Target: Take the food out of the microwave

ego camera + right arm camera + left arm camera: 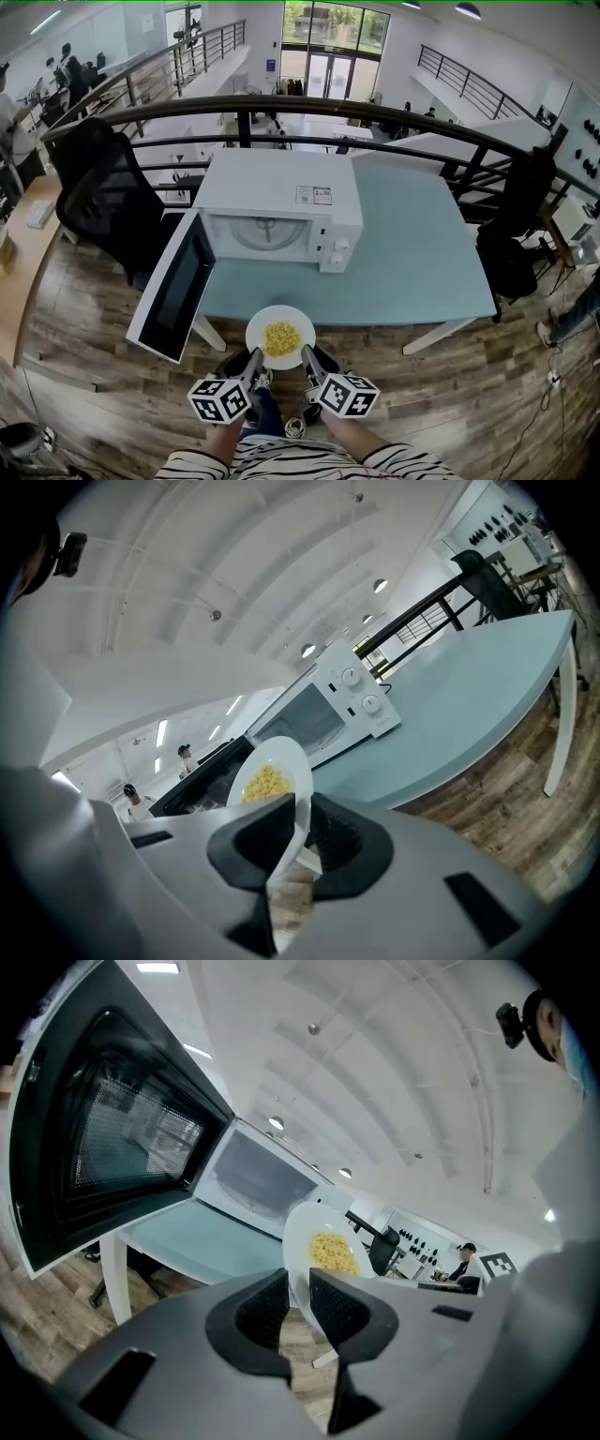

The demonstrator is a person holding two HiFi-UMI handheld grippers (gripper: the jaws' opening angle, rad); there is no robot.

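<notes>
So, the food [278,337], a small yellow heap, sits in the middle of the white plate [298,322]. That plate is already clear of the microwave [281,202] and hangs in the air in front of you, about at the near edge of the worktop [412,253], with the wooden floor [441,394] showing under most of it.

You carry it from both sides. The left hand-held gripper [253,356] has its jaws narrowed onto the plate's left rim. The right hand-held gripper [309,356] is clamped the same way on the right rim. The plate lies just ahead of both, between them.

The plate is round, so the axis that matters is the line between your two grips. It runs side to side, roughly along the worktop's near edge.

The open cavity is straight ahead beyond the plate. The door [173,291] swings out on your left and takes up that side. Bare worktop lies ahead and to your right of the microwave, so the right hand is the nearer one to a free spot. My judgement is that a set-down would go forward and rightward, with both grips kept level so the heap does not slide.
</notes>
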